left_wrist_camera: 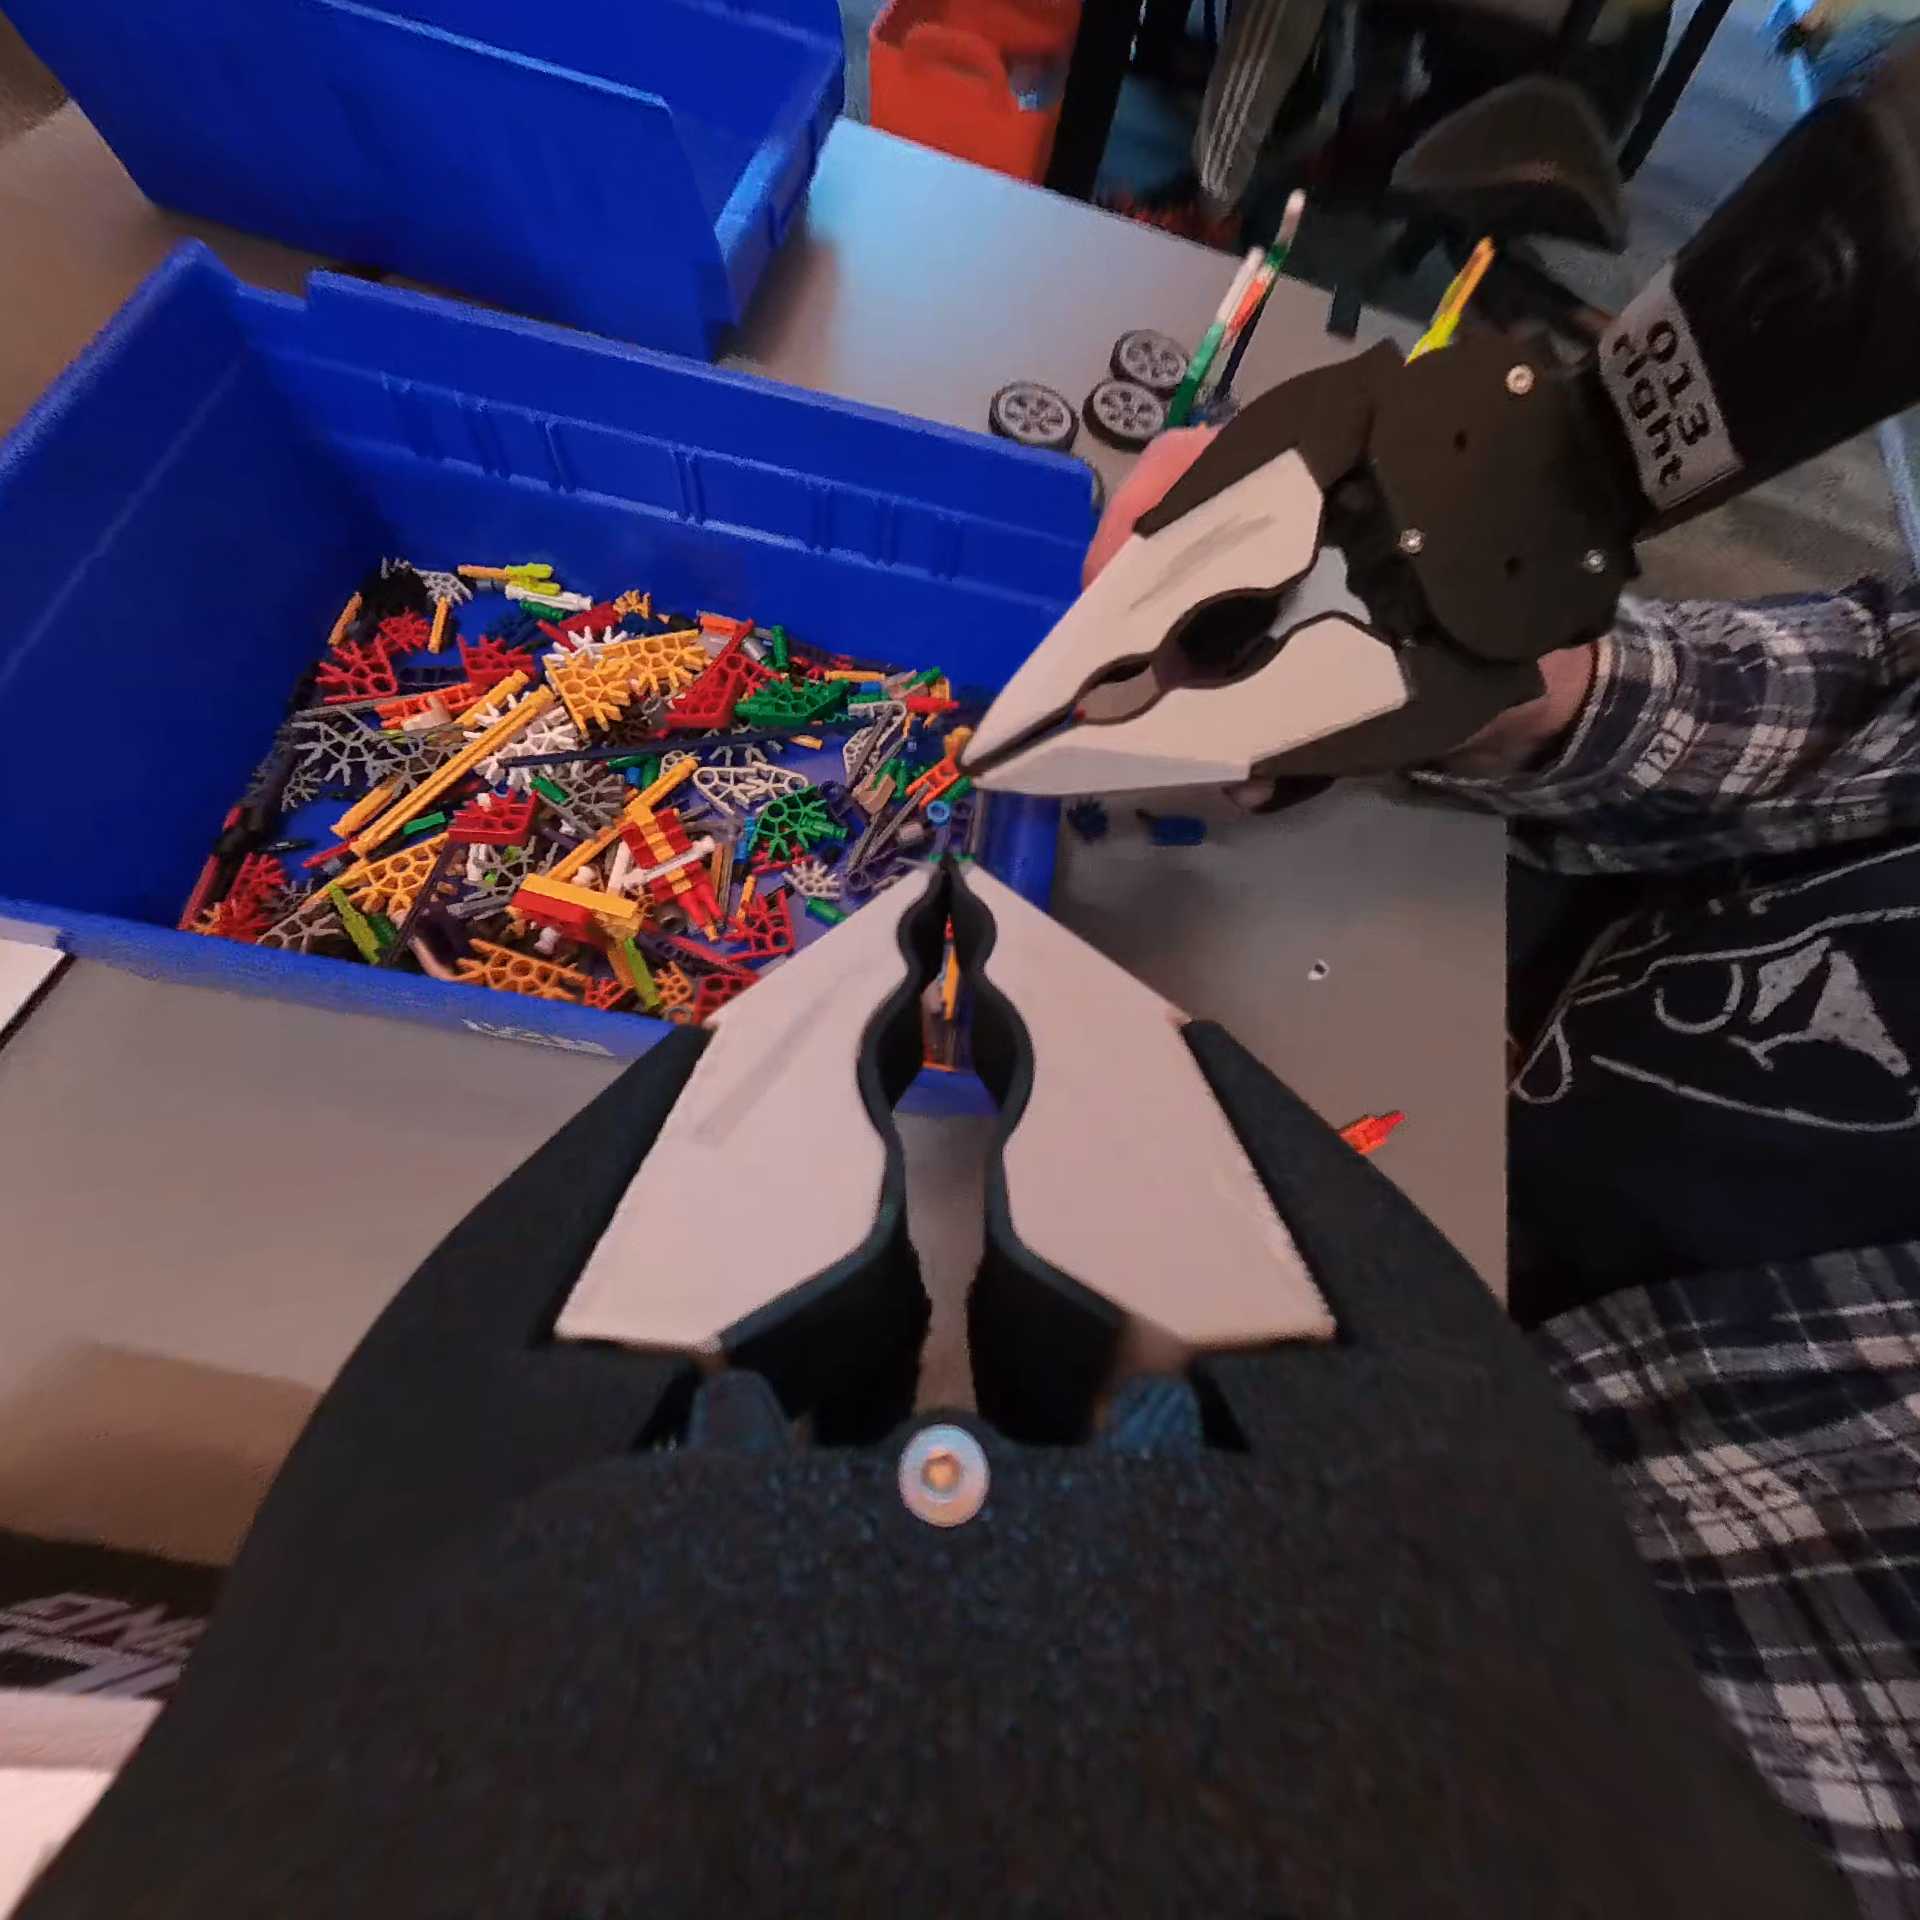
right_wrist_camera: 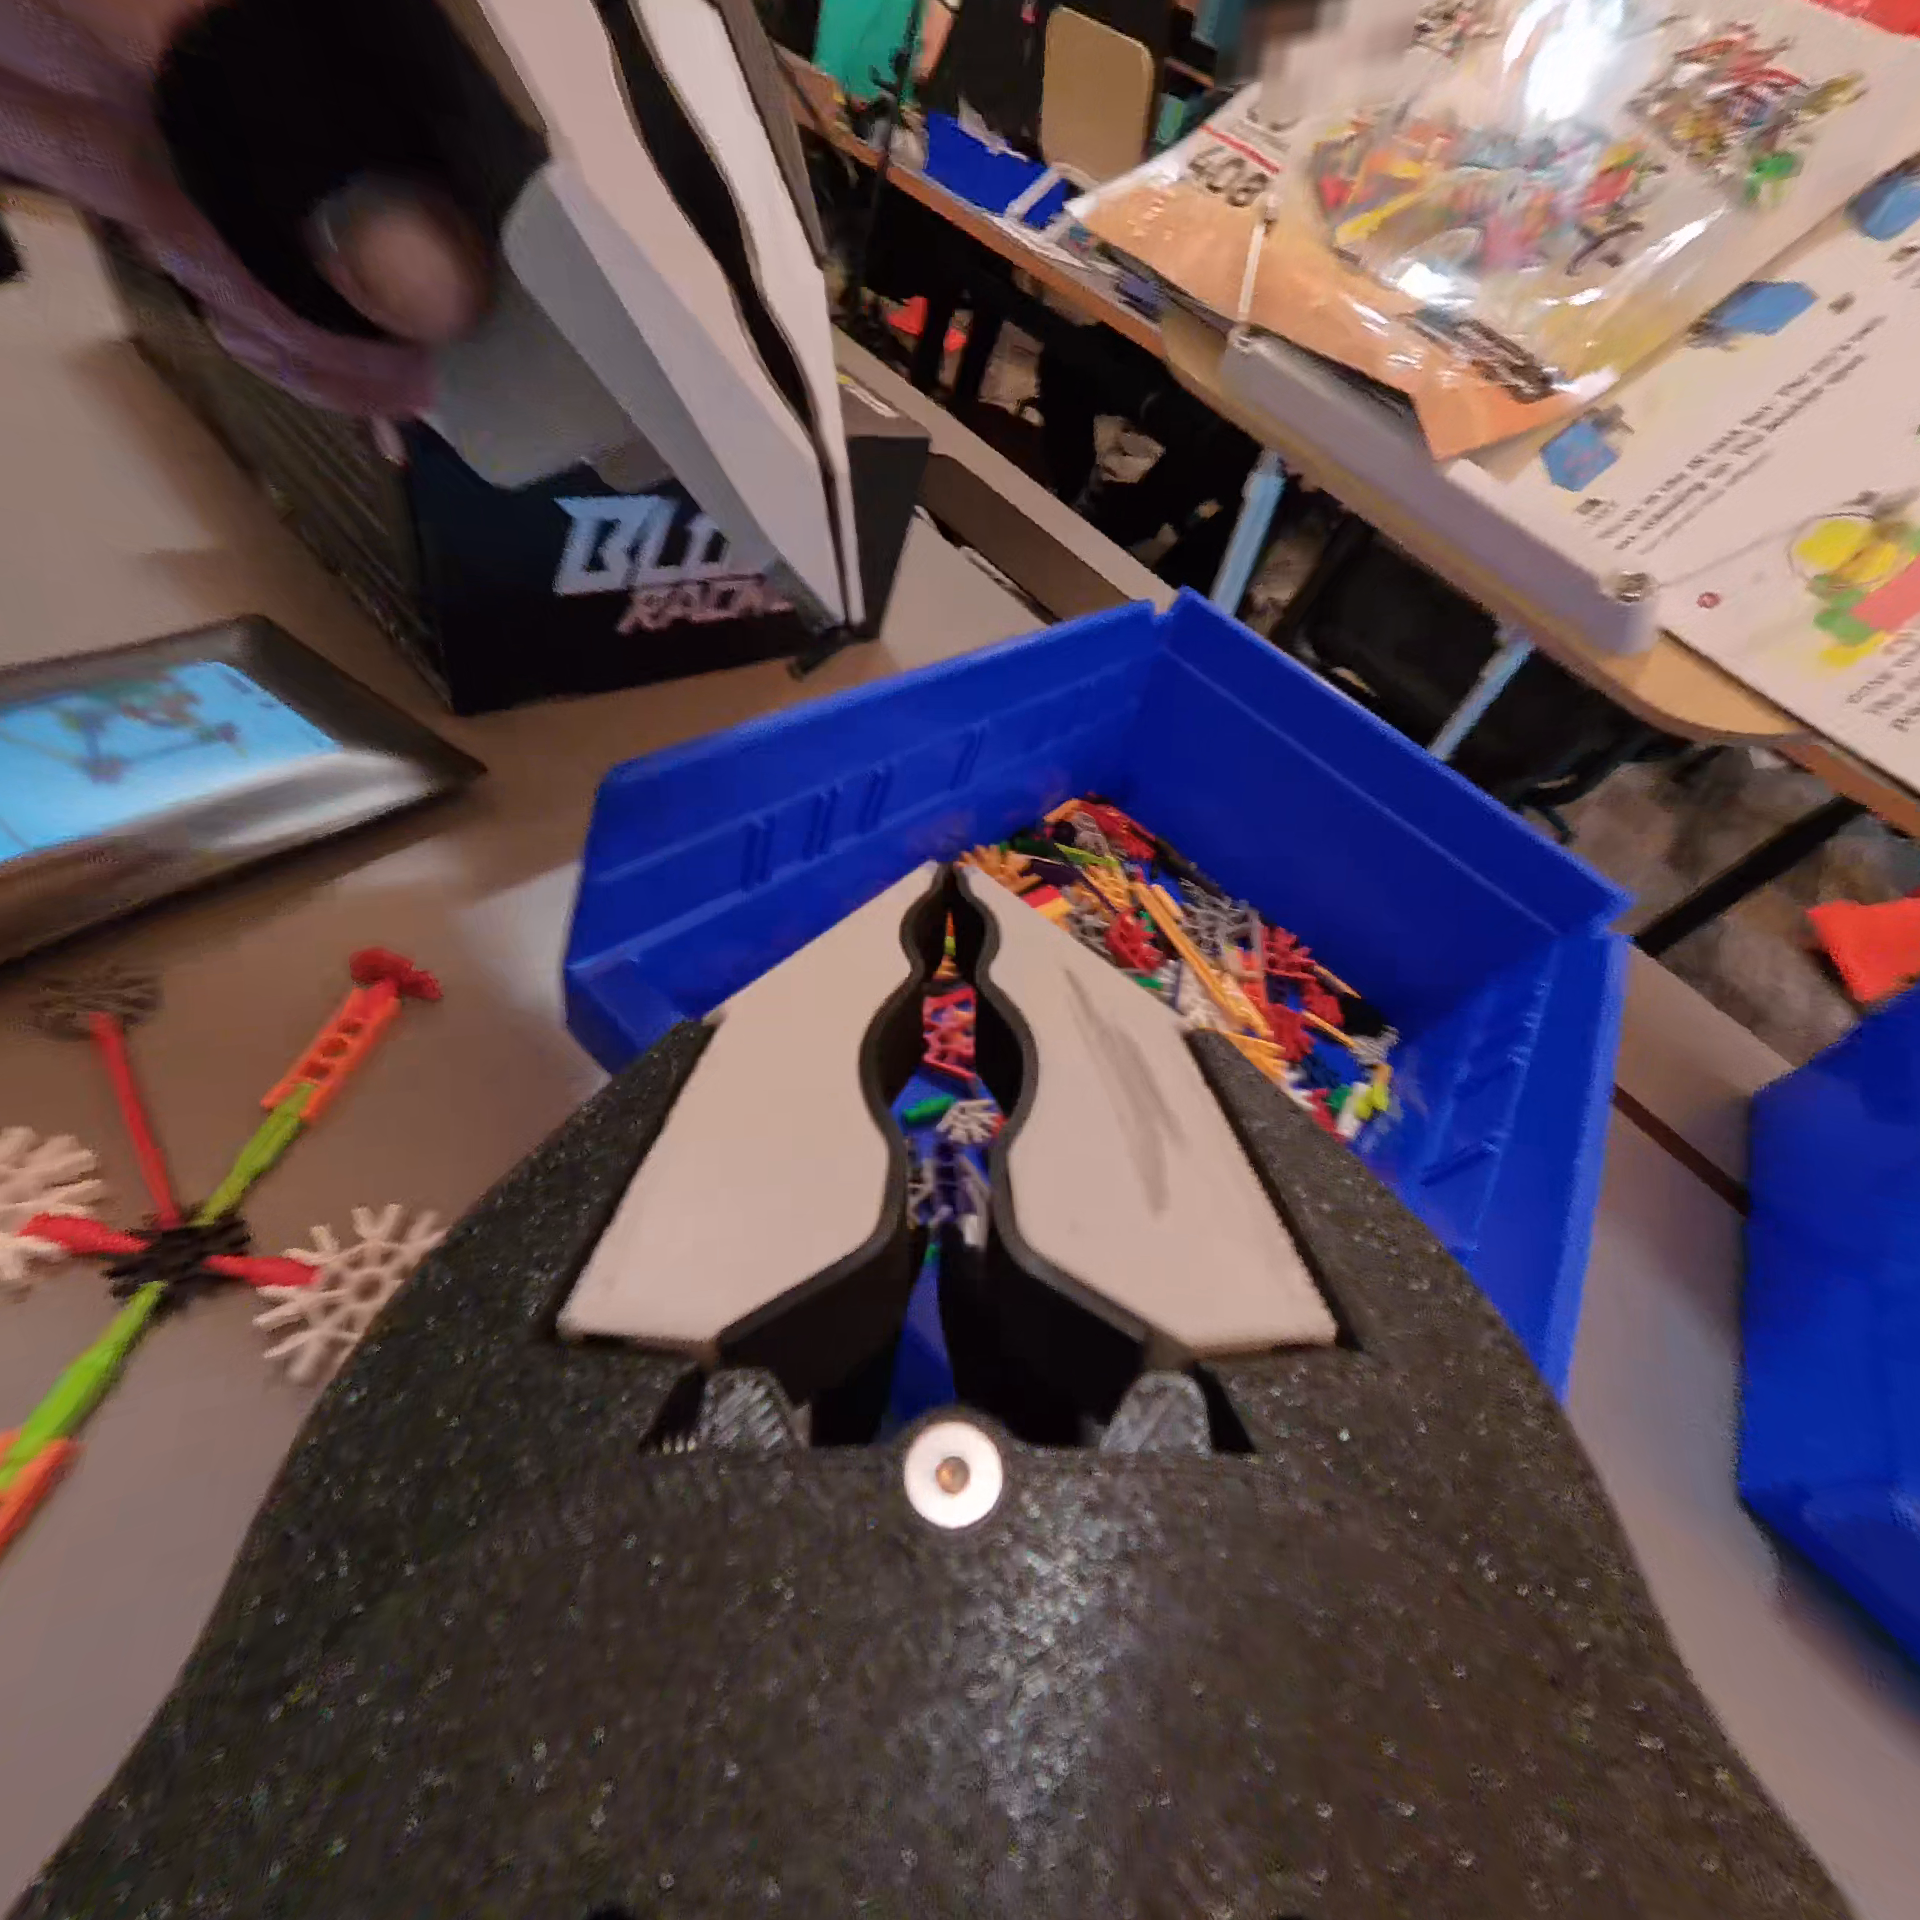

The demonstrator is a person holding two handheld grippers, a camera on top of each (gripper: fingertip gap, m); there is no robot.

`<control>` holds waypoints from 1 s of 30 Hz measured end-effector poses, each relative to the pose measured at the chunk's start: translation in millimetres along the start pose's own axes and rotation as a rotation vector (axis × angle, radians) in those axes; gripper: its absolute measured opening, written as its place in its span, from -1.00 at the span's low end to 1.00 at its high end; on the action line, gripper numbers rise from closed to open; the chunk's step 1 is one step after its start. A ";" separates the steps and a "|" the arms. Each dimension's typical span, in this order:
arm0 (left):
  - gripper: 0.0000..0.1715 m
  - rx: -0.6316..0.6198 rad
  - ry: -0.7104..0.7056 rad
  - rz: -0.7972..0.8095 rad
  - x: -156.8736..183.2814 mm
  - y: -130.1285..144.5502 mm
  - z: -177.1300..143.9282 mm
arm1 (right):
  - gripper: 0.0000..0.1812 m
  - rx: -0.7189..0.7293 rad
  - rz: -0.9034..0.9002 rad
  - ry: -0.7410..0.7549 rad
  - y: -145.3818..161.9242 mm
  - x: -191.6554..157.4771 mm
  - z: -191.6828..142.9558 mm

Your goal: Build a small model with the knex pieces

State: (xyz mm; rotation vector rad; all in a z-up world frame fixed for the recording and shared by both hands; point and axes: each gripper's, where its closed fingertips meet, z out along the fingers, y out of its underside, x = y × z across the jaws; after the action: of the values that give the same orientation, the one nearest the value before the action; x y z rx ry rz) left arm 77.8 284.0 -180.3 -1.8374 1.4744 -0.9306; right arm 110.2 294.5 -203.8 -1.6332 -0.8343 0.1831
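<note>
Both closed hand-held grippers, left (left_wrist_camera: 948,873) and right (right_wrist_camera: 951,878), hover over the blue bin (left_wrist_camera: 623,436).

Left gripper (right_wrist_camera: 847,613) is blurred w/ motion, its base cut by top edge. Second blue bin (right_wrist_camera: 1839,1351) cut at right edge. Tablet (right_wrist_camera: 208,748) screen too blurred to read.

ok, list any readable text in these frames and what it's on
Not transcribing the writing itself; here is where it sits:
Grey band behind the right tool: printed characters, legible.
Black box: large logo lettering, legible.
Printed sheets: small text, blurred.
Blue bin, front wall: embossed mark, too blurred.
</note>
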 end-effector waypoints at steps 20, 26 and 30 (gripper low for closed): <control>-1.00 0.204 -0.028 -0.029 29.9 13.0 -29.1 | -0.98 0.158 0.508 -0.455 -55.5 -68.5 3.3; -1.00 0.226 -0.045 -0.042 28.2 20.2 -37.8 | -0.99 0.137 0.463 -0.480 -57.6 -76.4 6.2; -1.00 0.233 -0.063 -0.047 26.9 25.5 -46.6 | -0.99 0.111 0.427 -0.488 -54.6 -81.7 8.5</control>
State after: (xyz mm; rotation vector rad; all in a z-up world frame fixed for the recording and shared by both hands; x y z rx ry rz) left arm 29.1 251.3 -169.9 -1.7208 1.2340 -1.0118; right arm 23.6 252.4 -182.7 -1.6669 -0.8048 0.9410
